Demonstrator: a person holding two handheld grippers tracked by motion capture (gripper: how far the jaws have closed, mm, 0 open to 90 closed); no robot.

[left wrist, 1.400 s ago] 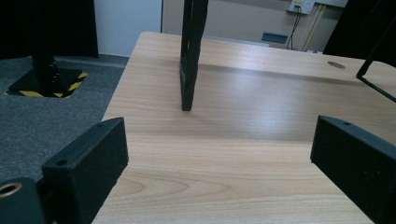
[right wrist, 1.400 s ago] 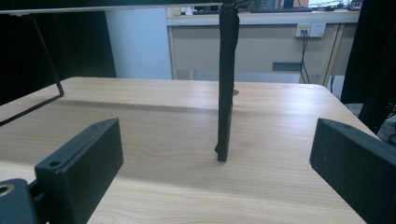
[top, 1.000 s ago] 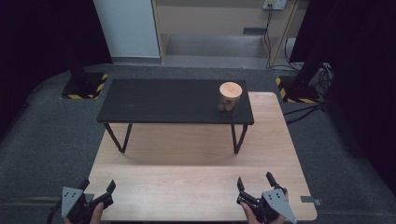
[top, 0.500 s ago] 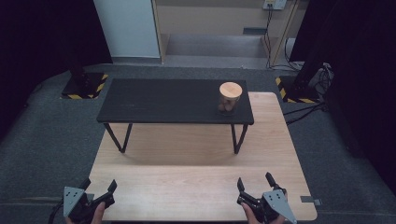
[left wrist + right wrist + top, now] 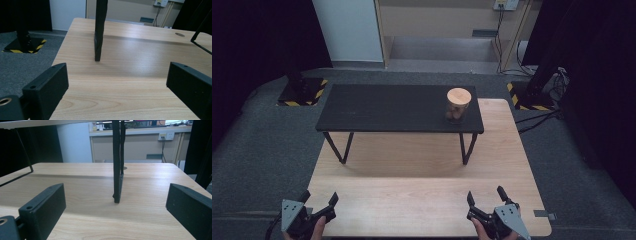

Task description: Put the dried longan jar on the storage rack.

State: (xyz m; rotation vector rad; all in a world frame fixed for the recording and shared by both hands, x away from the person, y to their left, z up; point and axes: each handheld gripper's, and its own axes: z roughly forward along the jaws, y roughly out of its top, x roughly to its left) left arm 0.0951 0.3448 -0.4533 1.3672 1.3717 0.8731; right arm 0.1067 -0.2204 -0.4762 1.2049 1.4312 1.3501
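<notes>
1. the cork-lidded jar (image 5: 458, 105) stands right of centre in the high view, near the black bench's (image 5: 382, 107) right end.
2. left gripper (image 5: 319, 206) and right gripper (image 5: 486, 195) sit at the bottom corners, jaws apart, holding nothing.
3. risk, as i judge it: a hasty reach could knock the jar off that near edge onto the wooden board (image 5: 422, 195).

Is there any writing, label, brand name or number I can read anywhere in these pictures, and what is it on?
None can be read.
The jar on the black table has a plain wooden lid, with no label in sight.
The yellow-and-black stripes on the floor plates are warning markings, not text.
The wall sockets carry no legible print; they are too small to tell.
Both grippers' jaws are plain black.
</notes>
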